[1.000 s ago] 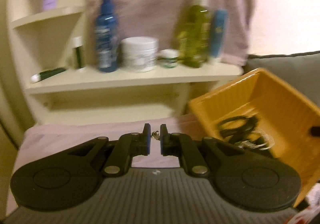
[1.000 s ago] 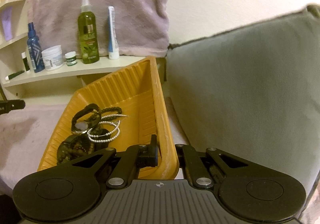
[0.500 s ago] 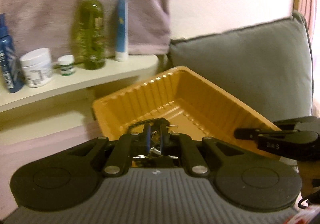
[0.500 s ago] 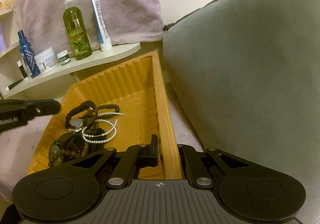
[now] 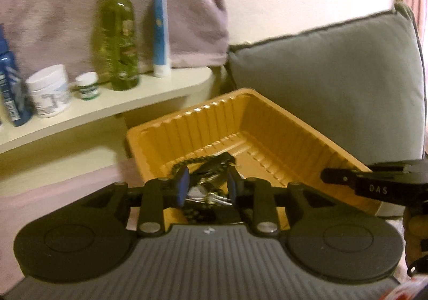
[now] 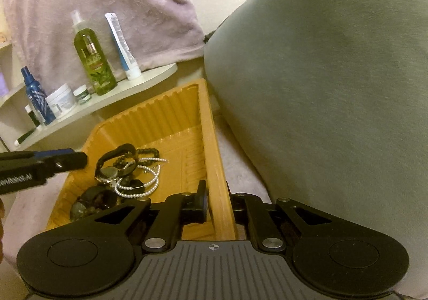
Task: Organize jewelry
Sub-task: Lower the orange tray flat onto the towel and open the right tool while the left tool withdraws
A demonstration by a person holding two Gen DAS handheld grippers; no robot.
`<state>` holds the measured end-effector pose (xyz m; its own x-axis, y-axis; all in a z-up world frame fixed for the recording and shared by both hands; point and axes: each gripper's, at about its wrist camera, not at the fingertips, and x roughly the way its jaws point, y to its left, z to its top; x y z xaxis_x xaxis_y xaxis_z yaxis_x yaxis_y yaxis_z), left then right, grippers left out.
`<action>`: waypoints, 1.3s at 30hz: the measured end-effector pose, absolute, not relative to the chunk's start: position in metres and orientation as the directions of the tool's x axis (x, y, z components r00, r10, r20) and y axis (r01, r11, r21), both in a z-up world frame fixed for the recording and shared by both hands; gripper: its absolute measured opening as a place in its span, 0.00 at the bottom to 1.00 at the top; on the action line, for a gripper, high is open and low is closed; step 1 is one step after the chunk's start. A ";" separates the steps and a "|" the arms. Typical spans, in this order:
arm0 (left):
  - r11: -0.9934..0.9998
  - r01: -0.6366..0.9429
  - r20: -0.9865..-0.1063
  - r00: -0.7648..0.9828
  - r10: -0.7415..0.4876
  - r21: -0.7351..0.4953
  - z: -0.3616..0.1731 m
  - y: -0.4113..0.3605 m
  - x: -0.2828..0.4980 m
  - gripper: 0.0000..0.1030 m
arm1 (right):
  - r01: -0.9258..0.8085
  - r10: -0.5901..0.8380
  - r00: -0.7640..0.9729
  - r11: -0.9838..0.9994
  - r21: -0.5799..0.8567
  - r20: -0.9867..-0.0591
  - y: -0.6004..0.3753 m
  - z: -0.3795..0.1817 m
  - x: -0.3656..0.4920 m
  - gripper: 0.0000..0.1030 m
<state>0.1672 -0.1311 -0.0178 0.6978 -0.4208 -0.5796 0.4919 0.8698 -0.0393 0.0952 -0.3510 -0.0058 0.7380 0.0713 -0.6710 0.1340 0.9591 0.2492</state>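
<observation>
My left gripper [image 5: 206, 187] hangs over the near end of the ribbed orange plastic tray [image 5: 283, 123], and its jaws have just been opening: the blue-padded fingers [image 5: 182, 185] now stand a narrow gap apart, pressing on nothing. Between and below them I look down on the tangle of jewelry [image 5: 207, 179] that lies on the tray floor; whether the pads brush it I cannot tell.

From my right wrist the pile is plainer. A black-strapped wristwatch with a round silver face [image 6: 108, 173] lies on top, loops of small white pearl beads [image 6: 144, 185] spread from it toward the middle of the tray, a dark beaded strand [image 6: 147, 151] sits just behind, and darker bracelets [image 6: 91, 201] crowd the near left corner. All of it keeps to the left half of the tray floor; the right half is bare orange.

My right gripper [image 6: 218, 206] is clamped on the tray's right rim [image 6: 214, 155] near its near corner, one finger inside the wall, the other outside, the rim pinched tightly between them.

The tray rests on a pale lilac cloth [image 6: 240, 169], against a grey cushion [image 6: 321, 86]. Behind it a cream shelf [image 6: 112, 102] carries a tall green spray bottle [image 6: 93, 59].
</observation>
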 end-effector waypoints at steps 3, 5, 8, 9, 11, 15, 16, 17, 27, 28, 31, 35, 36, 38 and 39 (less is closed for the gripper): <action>0.887 0.458 -0.569 0.717 -0.403 -0.051 -0.012 -0.118 0.163 0.27 | 0.137 0.068 0.741 0.959 0.249 -0.668 -0.350 -0.005 0.090 0.07; 0.899 0.433 -0.564 0.728 -0.390 -0.063 -0.009 -0.108 0.159 0.31 | 0.138 0.066 0.742 0.959 0.248 -0.667 -0.350 -0.005 0.088 0.09; 0.916 0.393 -0.560 0.743 -0.366 -0.077 -0.006 -0.093 0.151 0.34 | 0.151 0.060 0.746 0.955 0.256 -0.664 -0.351 -0.002 0.081 0.19; 0.921 0.380 -0.562 0.746 -0.357 -0.081 -0.006 -0.090 0.150 0.34 | 0.155 0.053 0.749 0.955 0.252 -0.660 -0.352 -0.001 0.078 0.25; 0.933 0.348 -0.563 0.754 -0.339 -0.095 -0.006 -0.079 0.145 0.37 | 0.160 0.044 0.757 0.955 0.250 -0.652 -0.353 0.002 0.072 0.30; 0.952 0.288 -0.569 0.766 -0.297 -0.109 -0.006 -0.062 0.133 0.44 | 0.178 0.015 0.770 0.955 0.238 -0.637 -0.355 0.013 0.060 0.40; 0.954 0.275 -0.570 0.769 -0.291 -0.117 -0.006 -0.058 0.130 0.48 | 0.182 0.010 0.774 0.954 0.237 -0.634 -0.354 0.018 0.057 0.43; 0.957 0.262 -0.570 0.771 -0.284 -0.123 -0.005 -0.055 0.127 0.55 | 0.186 0.002 0.778 0.954 0.233 -0.629 -0.353 0.022 0.055 0.52; 0.981 0.151 -0.590 0.784 -0.193 -0.119 0.002 -0.027 0.085 0.97 | 0.161 0.048 0.731 0.957 0.240 -0.680 -0.307 0.060 0.043 0.83; 0.984 0.143 -0.592 0.786 -0.180 -0.109 0.002 -0.026 0.081 0.99 | 0.156 0.062 0.721 0.956 0.249 -0.691 -0.303 0.060 0.042 0.83; 0.981 0.154 -0.614 0.765 -0.193 -0.117 0.004 -0.021 0.069 0.99 | 0.139 0.110 0.685 0.951 0.276 -0.721 -0.292 0.060 0.037 0.83; 0.979 0.129 -0.647 0.736 -0.199 -0.155 0.005 -0.015 0.053 0.99 | 0.121 0.114 0.657 0.960 0.254 -0.745 -0.279 0.060 0.032 0.83; 0.978 0.128 -0.656 0.727 -0.204 -0.163 0.005 -0.014 0.049 0.99 | 0.118 0.112 0.653 0.962 0.247 -0.749 -0.277 0.060 0.032 0.83; 0.977 0.122 -0.663 0.719 -0.208 -0.175 0.006 -0.013 0.041 0.99 | 0.099 0.108 0.641 0.970 0.221 -0.760 -0.270 0.061 0.030 0.83; 0.978 0.117 -0.667 0.716 -0.205 -0.176 0.006 -0.012 0.038 0.99 | 0.084 0.107 0.635 0.975 0.206 -0.765 -0.265 0.062 0.029 0.83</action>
